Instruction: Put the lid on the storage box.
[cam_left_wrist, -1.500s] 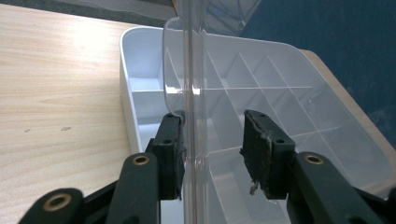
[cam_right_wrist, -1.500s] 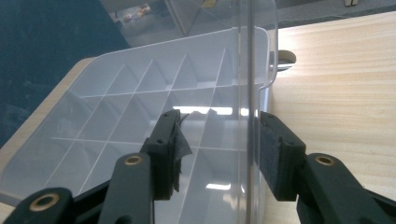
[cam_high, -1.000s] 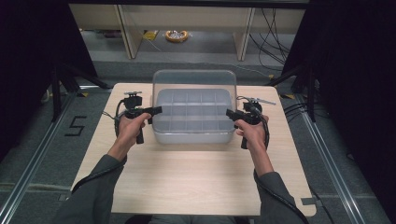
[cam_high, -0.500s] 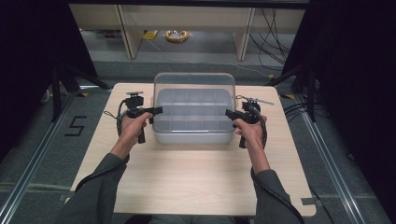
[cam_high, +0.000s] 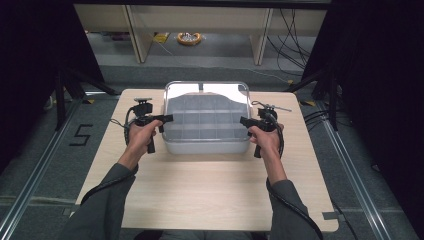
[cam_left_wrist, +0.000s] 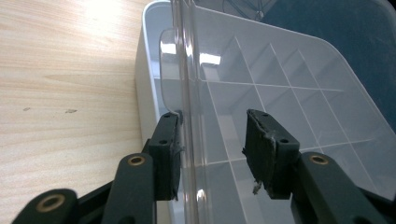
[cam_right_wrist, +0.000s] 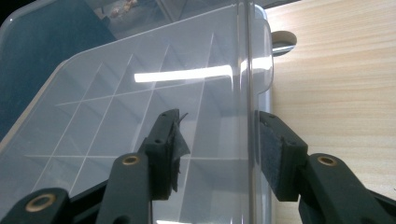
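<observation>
Box (cam_high: 207, 120): sitting mid-frame on the table (cam_high: 210, 190), lid (cam_left_wrist: 187, 70) raised.
Left gripper (cam_high: 167, 118): you're straddling the lid's edge, jaws apart.
Right gripper (cam_high: 245, 121): likewise, jaws apart.

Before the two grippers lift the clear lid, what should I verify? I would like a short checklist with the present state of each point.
1. Left gripper straddles the lid edge: ok.
2. Right gripper straddles the opposite edge: ok.
3. Both pads of each gripper press the lid: not ok, one pad on each stands apart.
4. Box sits fully on the table: ok.
5. Any latch is released: cannot tell.
</observation>
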